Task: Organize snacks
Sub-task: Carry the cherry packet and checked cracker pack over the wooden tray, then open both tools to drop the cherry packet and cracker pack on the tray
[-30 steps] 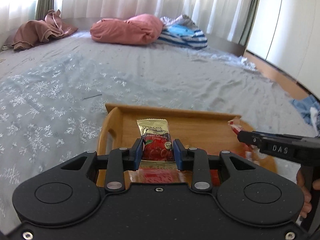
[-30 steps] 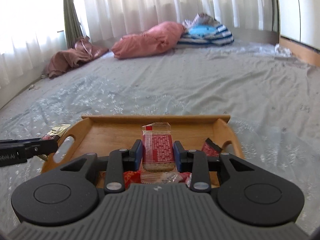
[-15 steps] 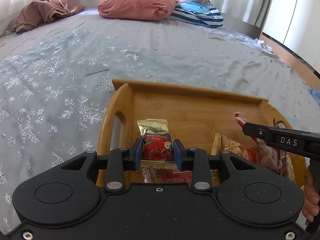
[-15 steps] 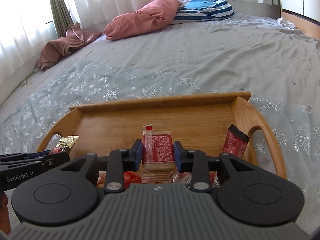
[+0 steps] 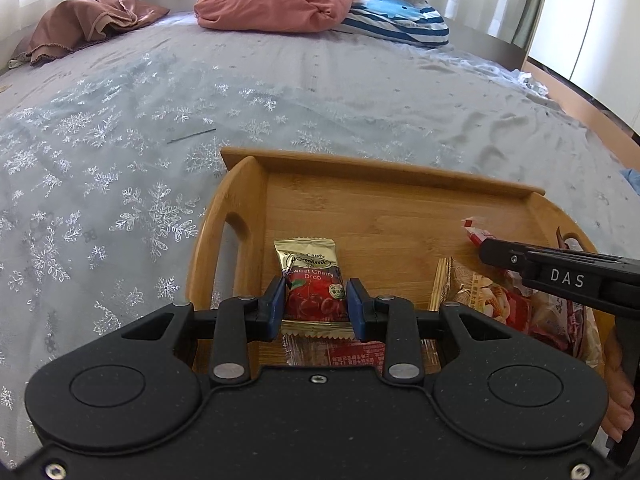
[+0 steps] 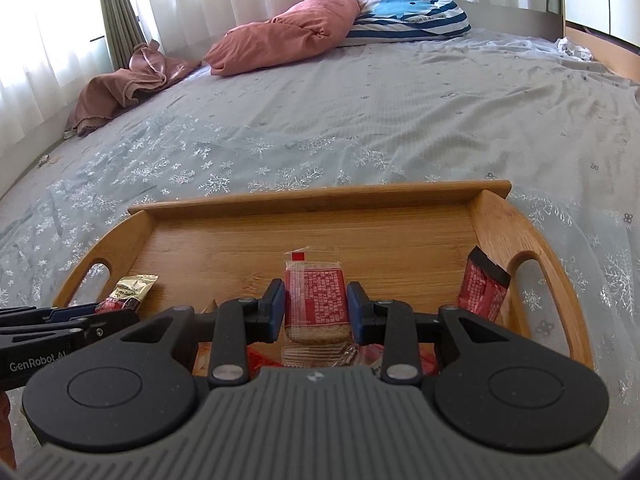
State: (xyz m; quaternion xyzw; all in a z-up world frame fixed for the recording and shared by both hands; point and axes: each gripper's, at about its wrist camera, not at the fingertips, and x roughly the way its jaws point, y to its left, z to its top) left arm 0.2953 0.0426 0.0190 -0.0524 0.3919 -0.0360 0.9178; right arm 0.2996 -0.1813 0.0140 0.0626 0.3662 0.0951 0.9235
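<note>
A wooden tray (image 5: 384, 172) (image 6: 320, 198) with cut-out handles lies on the bed. My left gripper (image 5: 316, 304) is shut on a gold-and-red cherry candy packet (image 5: 312, 280), held over the tray's left side. My right gripper (image 6: 316, 306) is shut on a clear-wrapped cracker pack with a red label (image 6: 316, 296), held over the tray's middle. In the right wrist view the candy packet (image 6: 130, 290) and the left gripper's tip show at the lower left. Seen from the left wrist, the right gripper's side (image 5: 560, 276) reaches in from the right. Several snack packets (image 5: 500, 300) lie in the tray's near part.
A dark red sachet (image 6: 480, 284) leans against the tray's right wall. The grey snowflake bedspread (image 5: 160, 120) spreads all around. Pink pillow (image 5: 276, 8), striped pillow (image 5: 400, 20) and brown cloth (image 5: 92, 28) lie at the far end. A hand (image 5: 620, 392) shows at right.
Both grippers sank and tipped downward over the tray with their packets still held; more of the tray floor and the snacks in it came into view.
</note>
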